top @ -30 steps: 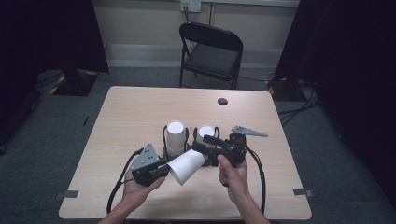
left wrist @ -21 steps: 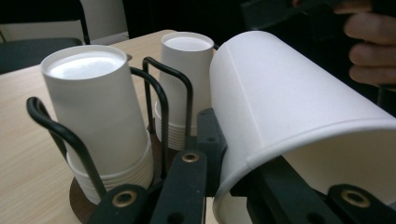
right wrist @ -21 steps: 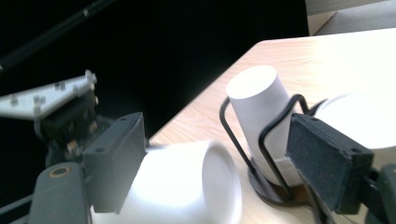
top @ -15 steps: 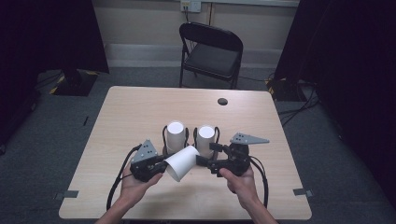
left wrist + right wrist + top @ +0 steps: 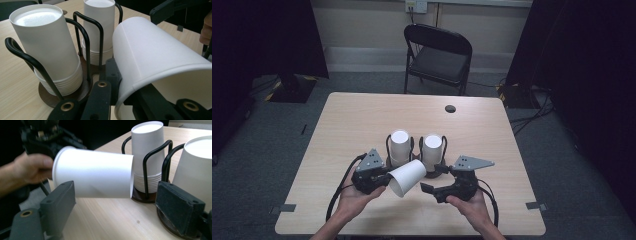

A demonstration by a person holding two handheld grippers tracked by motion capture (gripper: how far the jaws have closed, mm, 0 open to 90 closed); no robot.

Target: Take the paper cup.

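The right claw (image 5: 430, 178) has let go and backed off, jaws apart. The left claw (image 5: 384, 179) alone clamps the paper cup's (image 5: 407, 176) rim, apparently sideways above the tabletop (image 5: 352, 120), stacked cups (image 5: 400, 145) just beyond.
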